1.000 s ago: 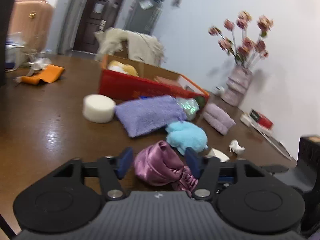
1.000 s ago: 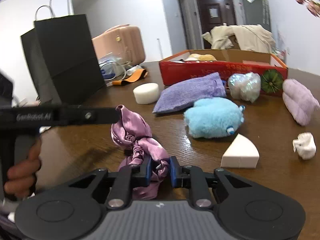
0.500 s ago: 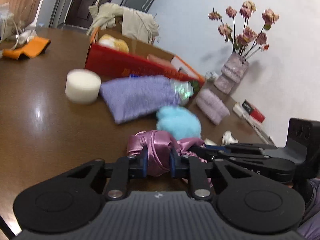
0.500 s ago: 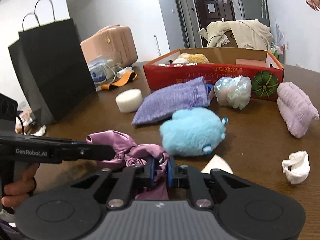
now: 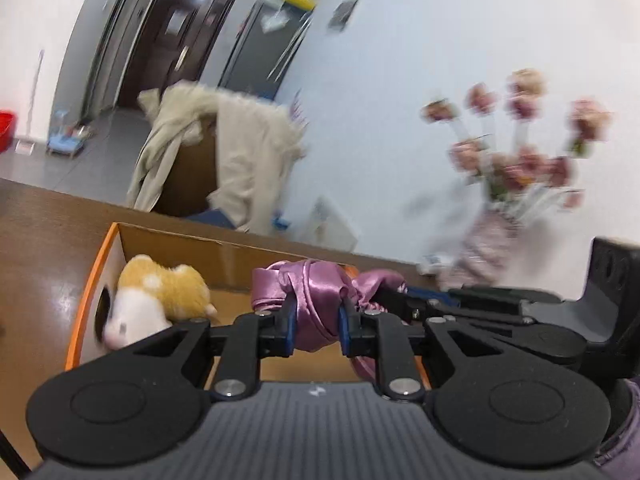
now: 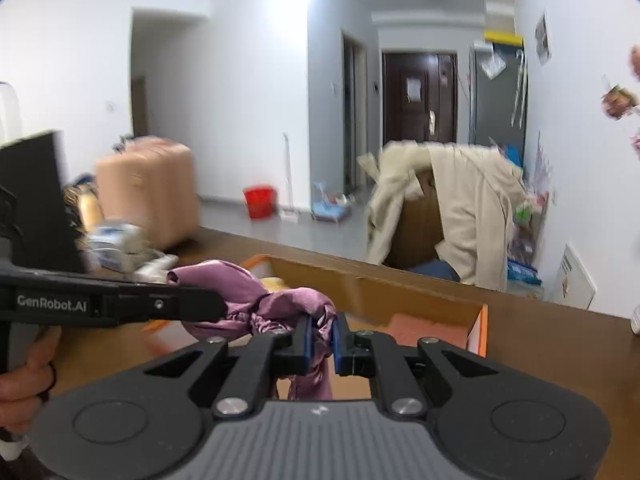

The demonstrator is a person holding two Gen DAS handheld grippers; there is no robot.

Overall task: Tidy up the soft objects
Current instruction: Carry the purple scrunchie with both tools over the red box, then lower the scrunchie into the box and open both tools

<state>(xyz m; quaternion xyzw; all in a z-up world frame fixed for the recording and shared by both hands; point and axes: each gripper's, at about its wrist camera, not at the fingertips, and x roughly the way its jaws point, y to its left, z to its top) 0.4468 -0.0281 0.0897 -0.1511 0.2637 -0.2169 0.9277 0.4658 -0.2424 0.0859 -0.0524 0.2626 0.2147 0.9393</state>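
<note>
A purple satin cloth (image 5: 316, 292) hangs between both grippers, held above the open cardboard box (image 5: 224, 254). My left gripper (image 5: 318, 322) is shut on one end of the cloth. My right gripper (image 6: 320, 334) is shut on the other end (image 6: 296, 304). Each gripper shows in the other's view, the right one (image 5: 420, 304) at the right and the left one (image 6: 192, 304) at the left. A yellow and white plush toy (image 5: 156, 300) lies in the box's left end. The box shows in the right wrist view (image 6: 384, 288) too.
The box stands on a brown wooden table (image 6: 560, 344). A vase of pink flowers (image 5: 492, 248) stands at the right beyond the box. A chair draped with a beige coat (image 6: 452, 208) is behind the table. A black paper bag (image 6: 36, 196) stands at the left.
Both grippers have lifted the purple cloth off the table and carried it forward over the box. The other soft objects on the table have dropped out of view.
</note>
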